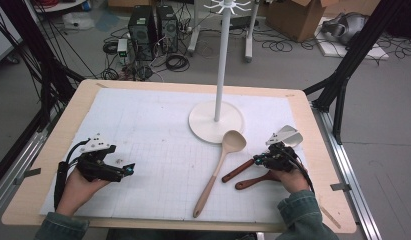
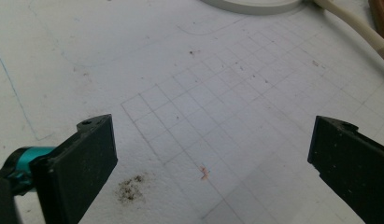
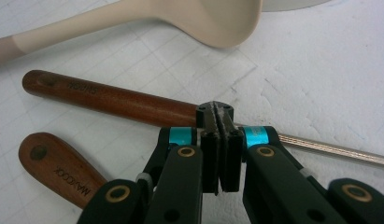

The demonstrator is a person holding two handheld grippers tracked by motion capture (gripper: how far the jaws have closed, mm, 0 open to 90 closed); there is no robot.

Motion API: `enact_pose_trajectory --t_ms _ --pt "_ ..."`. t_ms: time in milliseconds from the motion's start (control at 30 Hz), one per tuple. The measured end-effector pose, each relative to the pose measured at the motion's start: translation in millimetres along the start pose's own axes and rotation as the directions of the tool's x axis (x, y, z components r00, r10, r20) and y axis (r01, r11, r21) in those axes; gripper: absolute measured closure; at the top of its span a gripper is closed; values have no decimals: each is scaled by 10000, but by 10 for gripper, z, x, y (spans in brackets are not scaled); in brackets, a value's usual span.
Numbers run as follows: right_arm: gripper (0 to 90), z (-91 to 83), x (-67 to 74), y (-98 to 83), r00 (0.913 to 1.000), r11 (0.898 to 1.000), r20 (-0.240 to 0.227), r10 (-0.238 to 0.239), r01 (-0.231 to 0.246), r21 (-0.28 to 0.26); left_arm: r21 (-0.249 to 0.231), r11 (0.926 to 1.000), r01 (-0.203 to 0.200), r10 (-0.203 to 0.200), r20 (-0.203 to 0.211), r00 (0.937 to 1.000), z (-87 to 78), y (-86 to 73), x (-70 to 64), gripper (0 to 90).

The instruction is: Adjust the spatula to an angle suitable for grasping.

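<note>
A cream ladle lies on the white grid mat, its bowl toward the round base of a white stand. Two utensils with brown wooden handles lie to its right: a longer one with a metal shaft and a flat shorter one. My right gripper is shut pad to pad, nothing between the jaws, its tips just over the spot where the longer handle meets its shaft. At the mat's left, my left gripper rests low over bare mat, jaws wide open with nothing between them.
The stand's pole rises from the base at mid-table, with hooks at the top. The wooden table edge frames the mat. Black frame posts stand at both sides; computer towers, cables and a cardboard box sit on the floor beyond.
</note>
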State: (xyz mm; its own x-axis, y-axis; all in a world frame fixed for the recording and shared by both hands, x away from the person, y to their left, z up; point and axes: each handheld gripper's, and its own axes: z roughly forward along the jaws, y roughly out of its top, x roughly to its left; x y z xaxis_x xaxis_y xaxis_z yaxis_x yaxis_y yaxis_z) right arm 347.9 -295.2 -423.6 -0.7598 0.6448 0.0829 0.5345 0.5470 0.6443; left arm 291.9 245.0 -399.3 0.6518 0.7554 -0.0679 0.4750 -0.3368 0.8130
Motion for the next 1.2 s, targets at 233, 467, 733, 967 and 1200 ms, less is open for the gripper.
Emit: enact_pose_trajectory --t_ms 233,467,733,967,1200 --pt "896 -3 4 1 10000 10000 2 -45 45 87 -52 10000 52 -52 28 10000 8 1 -12 17" --pt "897 -3 13 2 9999 9999 -42 -127 127 113 -7 10000 -20 20 26 10000 1 5 -10 18" --pt "897 1 25 6 9998 9998 -38 -174 175 114 -16 10000 -11 11 46 10000 3 7 -11 17" --pt "897 16 56 24 9995 9994 -128 -279 281 182 -4 10000 -44 44 43 10000 5 7 -11 18" --pt "897 50 105 62 9985 9988 -344 -416 424 246 -16 10000 -29 29 59 10000 3 8 -10 18"
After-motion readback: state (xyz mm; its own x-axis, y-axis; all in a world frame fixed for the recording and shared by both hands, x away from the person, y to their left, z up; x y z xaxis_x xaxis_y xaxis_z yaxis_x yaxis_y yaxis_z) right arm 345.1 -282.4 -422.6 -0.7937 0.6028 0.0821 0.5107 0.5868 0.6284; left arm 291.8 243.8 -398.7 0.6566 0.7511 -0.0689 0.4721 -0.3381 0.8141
